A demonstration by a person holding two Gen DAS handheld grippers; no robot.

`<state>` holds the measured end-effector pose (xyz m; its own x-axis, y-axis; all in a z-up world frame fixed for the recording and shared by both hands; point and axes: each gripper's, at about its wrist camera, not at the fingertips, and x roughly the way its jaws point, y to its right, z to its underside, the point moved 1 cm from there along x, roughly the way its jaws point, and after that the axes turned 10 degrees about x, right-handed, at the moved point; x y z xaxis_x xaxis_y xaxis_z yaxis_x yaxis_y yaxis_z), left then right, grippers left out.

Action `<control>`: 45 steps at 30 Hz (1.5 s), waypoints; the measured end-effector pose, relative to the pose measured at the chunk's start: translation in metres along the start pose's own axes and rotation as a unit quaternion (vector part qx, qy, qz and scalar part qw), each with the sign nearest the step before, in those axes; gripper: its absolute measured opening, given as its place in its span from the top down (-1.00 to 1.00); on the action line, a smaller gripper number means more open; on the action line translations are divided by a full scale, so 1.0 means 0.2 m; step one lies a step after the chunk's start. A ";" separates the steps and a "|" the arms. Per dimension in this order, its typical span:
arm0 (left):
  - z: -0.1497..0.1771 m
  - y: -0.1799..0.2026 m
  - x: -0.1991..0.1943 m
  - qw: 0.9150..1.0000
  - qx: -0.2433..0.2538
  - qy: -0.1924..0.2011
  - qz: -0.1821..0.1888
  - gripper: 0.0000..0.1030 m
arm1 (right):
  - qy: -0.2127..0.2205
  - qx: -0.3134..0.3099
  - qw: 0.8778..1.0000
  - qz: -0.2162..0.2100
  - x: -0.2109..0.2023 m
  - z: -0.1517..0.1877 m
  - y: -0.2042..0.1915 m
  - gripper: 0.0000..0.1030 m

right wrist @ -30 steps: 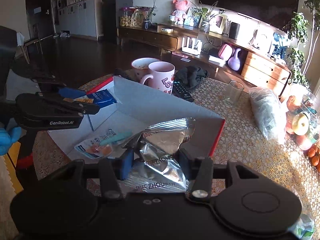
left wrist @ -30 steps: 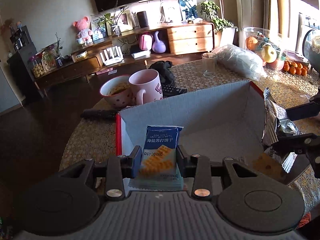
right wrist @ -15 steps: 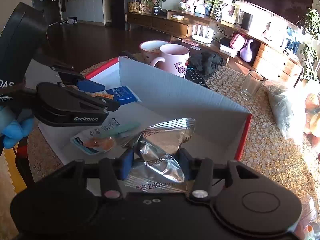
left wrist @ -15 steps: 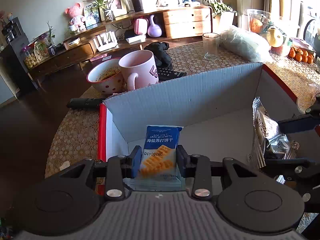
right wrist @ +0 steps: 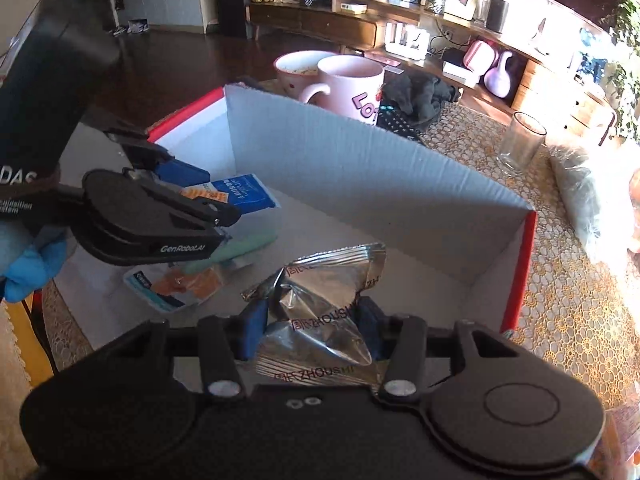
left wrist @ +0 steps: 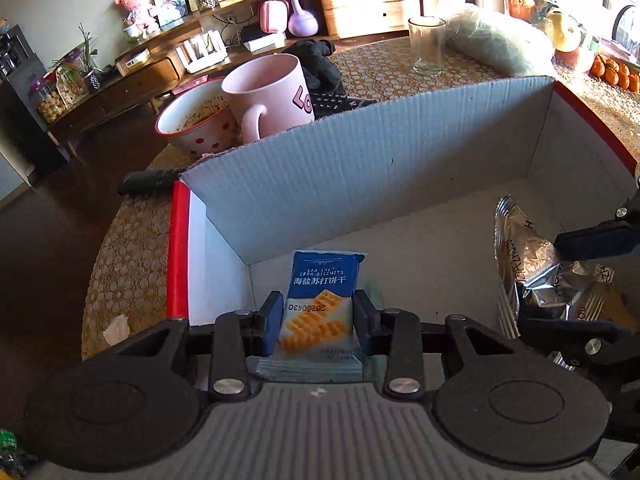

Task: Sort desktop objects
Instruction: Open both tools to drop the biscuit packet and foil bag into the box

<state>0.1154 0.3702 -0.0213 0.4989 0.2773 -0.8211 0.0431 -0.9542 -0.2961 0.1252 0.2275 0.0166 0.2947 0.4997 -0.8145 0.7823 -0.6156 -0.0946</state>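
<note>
My left gripper [left wrist: 316, 322] is shut on a blue soda biscuit packet [left wrist: 320, 300] and holds it low inside the open red-edged cardboard box [left wrist: 360, 168], near its left wall. It also shows in the right wrist view [right wrist: 244, 196]. My right gripper [right wrist: 310, 330] is shut on a crumpled silver snack bag [right wrist: 320, 300], also held inside the box; the bag shows at the right in the left wrist view [left wrist: 532, 264]. A white and orange snack packet [right wrist: 176, 286] and a pale green packet [right wrist: 236, 250] lie on the box floor.
Behind the box stand a pink mug [left wrist: 268, 96], a dotted bowl [left wrist: 192, 120], a black remote [left wrist: 148, 180], black cloth [left wrist: 316, 60], a glass [left wrist: 426, 44] and a plastic bag [left wrist: 496, 40]. Oranges [left wrist: 616, 72] lie at the far right.
Both grippers have moved forward and down into the box with their packets still held. The box wall and the mug now look closer.
</note>
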 end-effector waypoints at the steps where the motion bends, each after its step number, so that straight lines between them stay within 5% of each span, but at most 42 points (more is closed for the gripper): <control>1: 0.00 0.00 0.01 1.000 0.002 -0.005 0.003 0.31 | -0.005 -0.003 1.000 0.003 0.01 0.00 0.00 0.08; 9: -0.01 0.06 0.04 0.999 0.045 -0.030 -0.004 0.29 | -0.029 -0.011 1.000 0.006 0.05 0.02 -0.03 0.21; 21: 0.00 0.07 0.03 0.998 0.043 -0.035 0.014 0.28 | -0.024 -0.023 0.999 -0.001 0.00 0.03 -0.04 0.02; 23: -0.01 0.07 0.01 0.999 0.042 -0.027 0.005 0.12 | -0.018 -0.026 1.000 -0.001 -0.02 0.03 -0.04 0.00; 25: -0.01 0.07 -0.01 0.999 0.037 -0.020 -0.002 -0.25 | -0.014 -0.024 1.000 -0.002 -0.04 0.03 -0.05 -0.06; 28: -0.02 0.07 -0.04 0.999 0.039 -0.012 -0.006 -0.25 | -0.004 -0.025 1.000 -0.003 -0.08 0.03 -0.05 -0.19; 45: -0.03 0.11 -0.31 0.998 0.040 0.026 -0.028 -0.25 | 0.035 -0.017 0.999 0.000 -0.33 0.09 -0.05 -0.22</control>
<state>0.0903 0.3324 0.0258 0.5413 0.3227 -0.7765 0.0050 -0.9247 -0.3808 0.0884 0.1898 0.0613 0.3317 0.5419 -0.7722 0.8005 -0.5949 -0.0736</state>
